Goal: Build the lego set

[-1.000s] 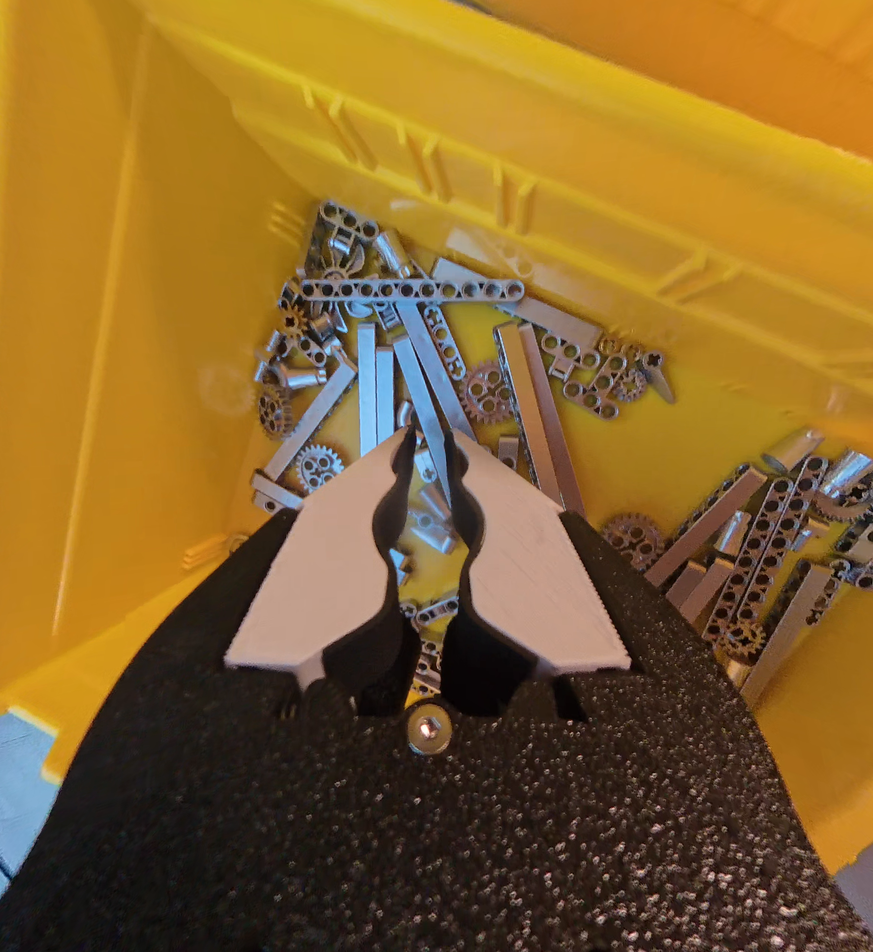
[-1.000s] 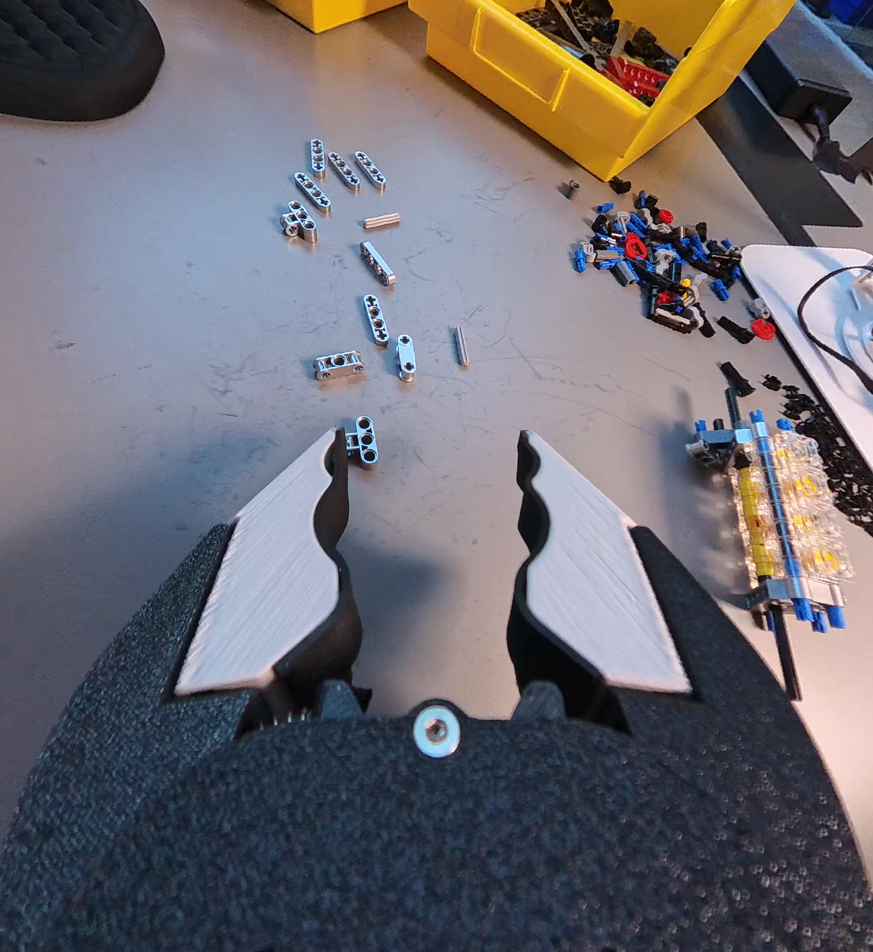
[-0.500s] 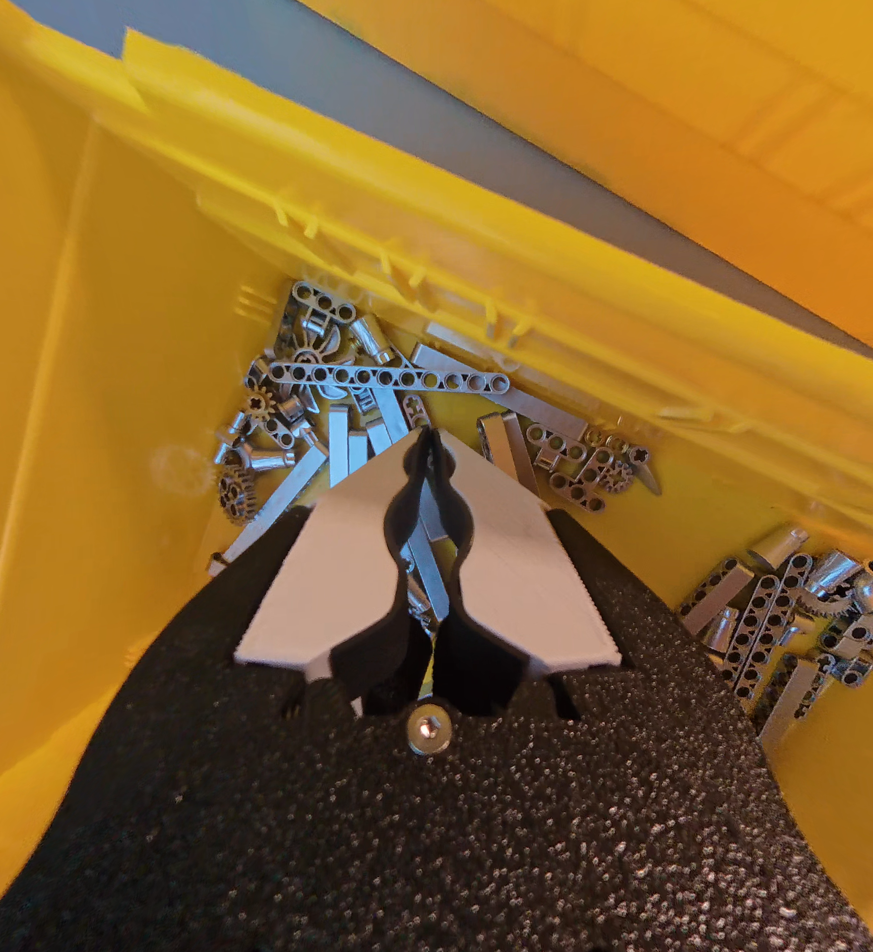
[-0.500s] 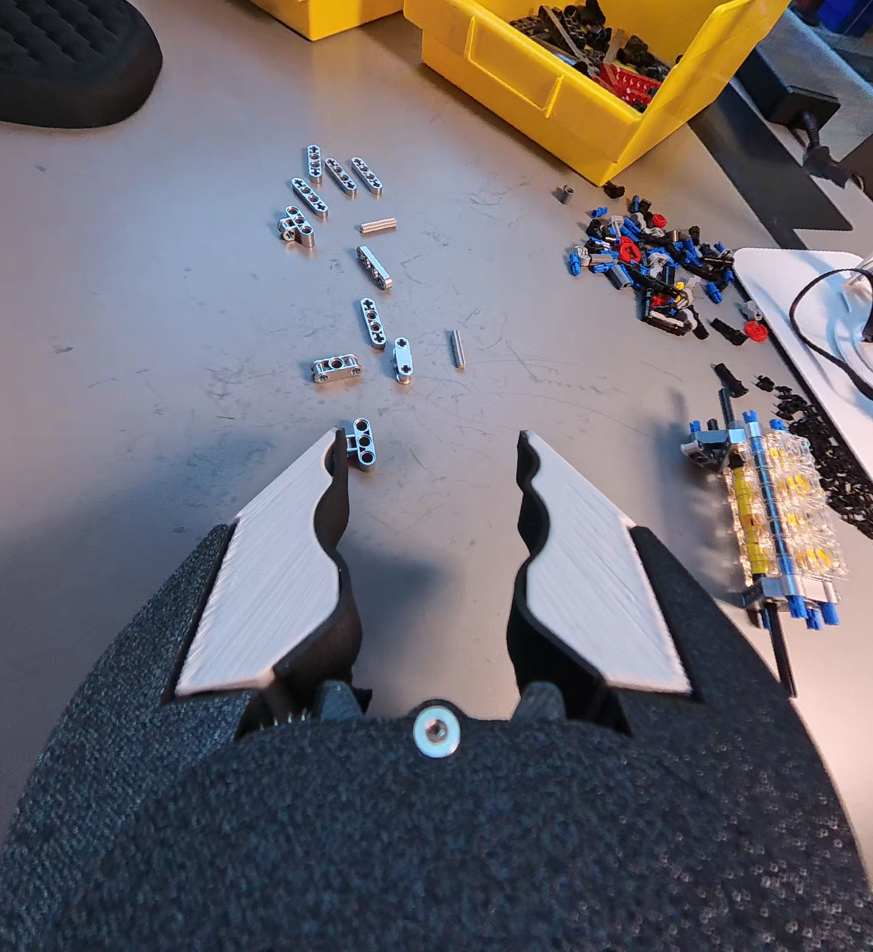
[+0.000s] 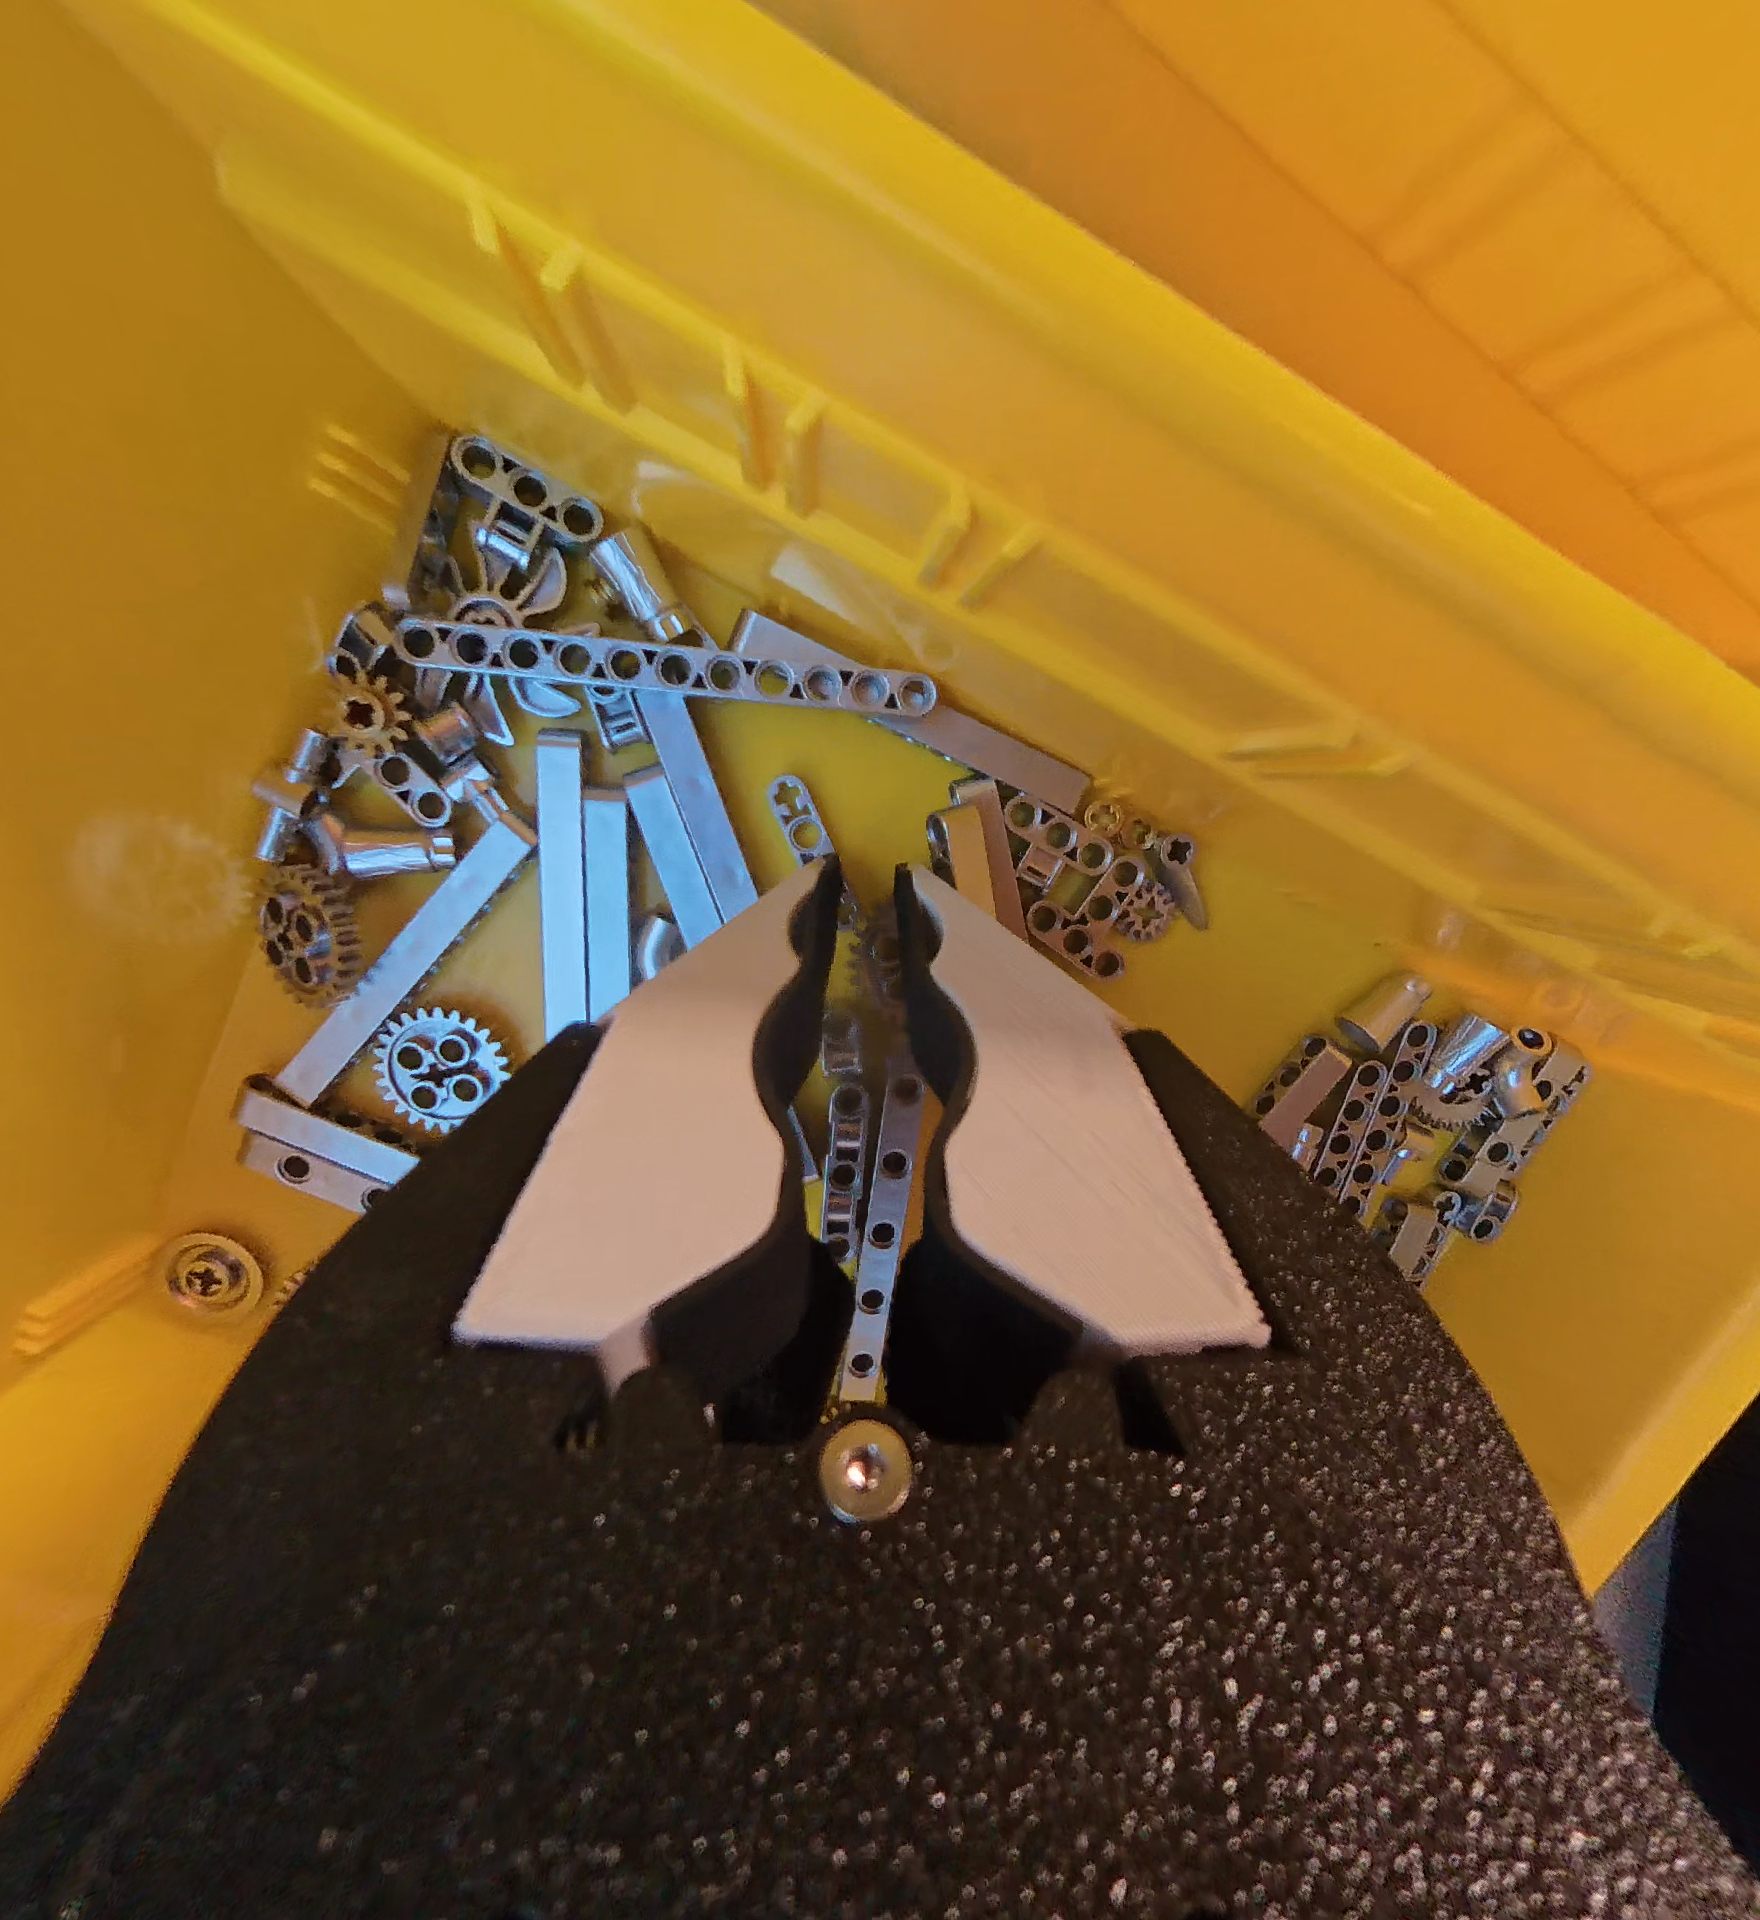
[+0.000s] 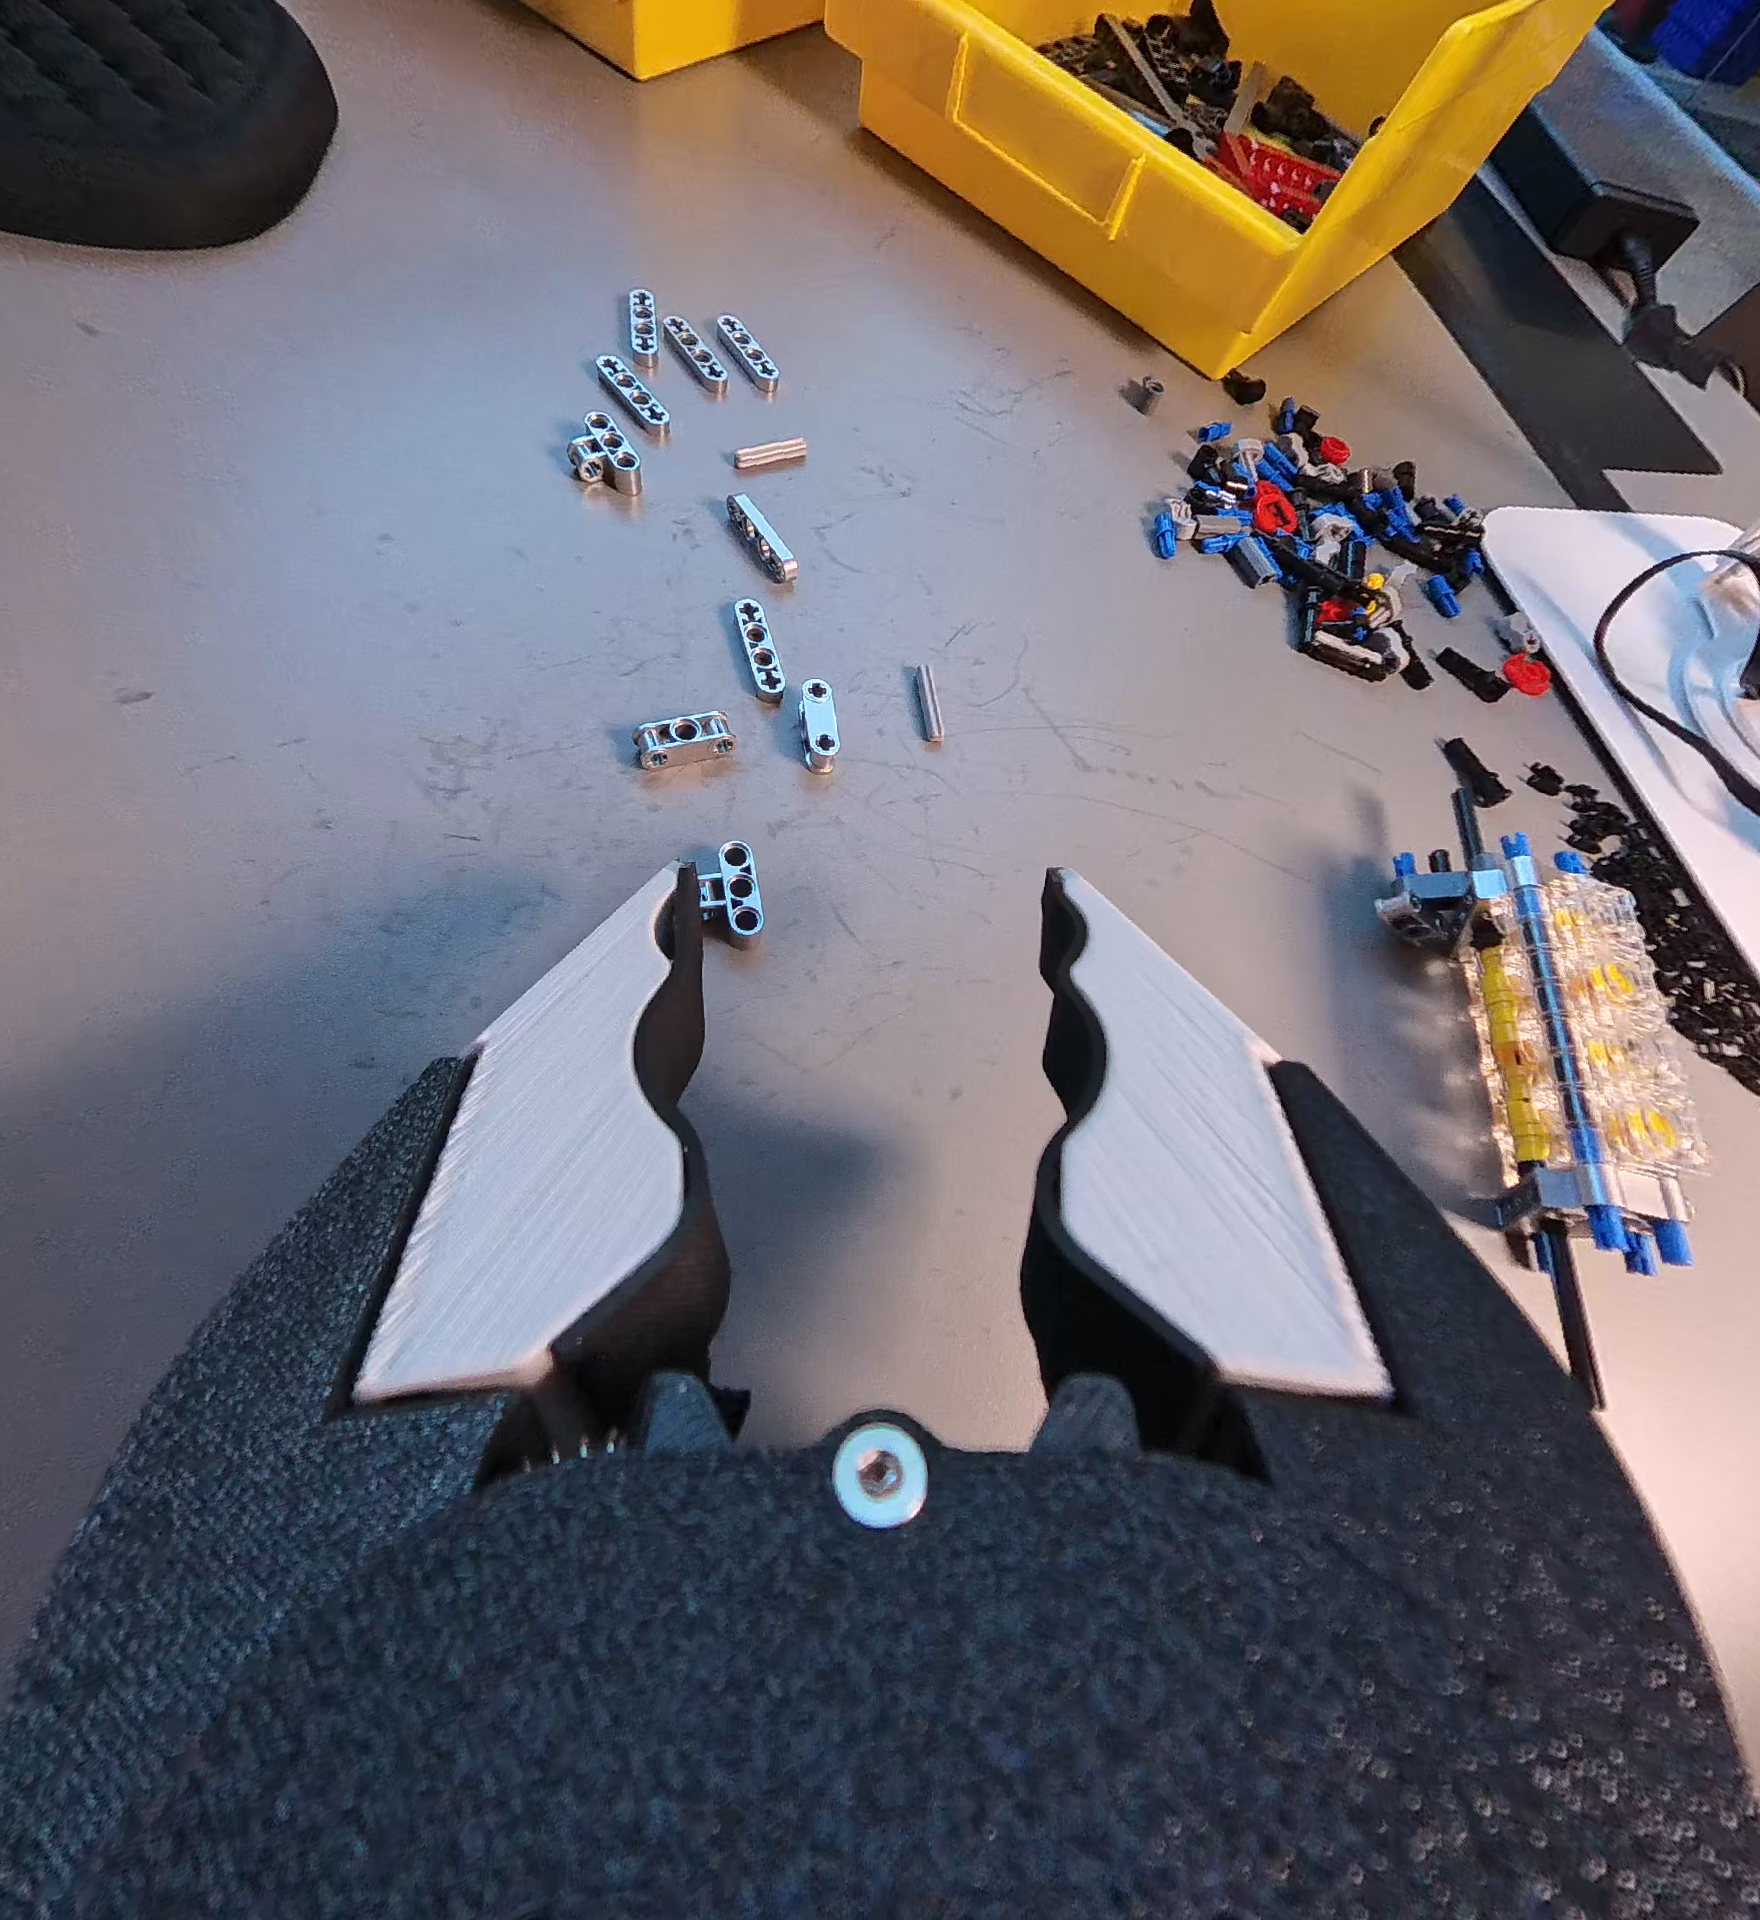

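Grey perforated beam [image 5: 884,1205] sat pinched between the nearly closed fingers of the left tool [image 5: 863,883], running back along the narrow gap toward the screw at the tool's base. This tool was inside a yellow bin [image 5: 180,436], above a scatter of grey building-toy parts on the bin floor — a long beam with many holes [image 5: 668,667] lying crosswise at the back, flat smooth bars [image 5: 564,873], and toothed gears [image 5: 440,1060] to the left. A second small heap of grey beams and connectors [image 5: 1416,1122] lay at the right end of the bin.

The right tool [image 6: 871,883] was held over a grey, scratched surface [image 6: 232,675] with its fingers spread wide apart and nothing between them. Just beside the tip of its left finger lay a small grey three-hole connector [image 6: 736,896]; whether they touched could not be told. Farther ahead, short grey beams and pins [image 6: 689,358] lay apart from one another in loose rows. To the right were a heap of small blue, black and red pieces [image 6: 1312,540], a partly built model with clear, yellow and blue parts [image 6: 1572,1070], and a white base with a black cable [image 6: 1624,644]. Another yellow bin [image 6: 1146,197] — holding dark and red parts — stood at the far edge, with a black padded shape [image 6: 97,114] at the far left.
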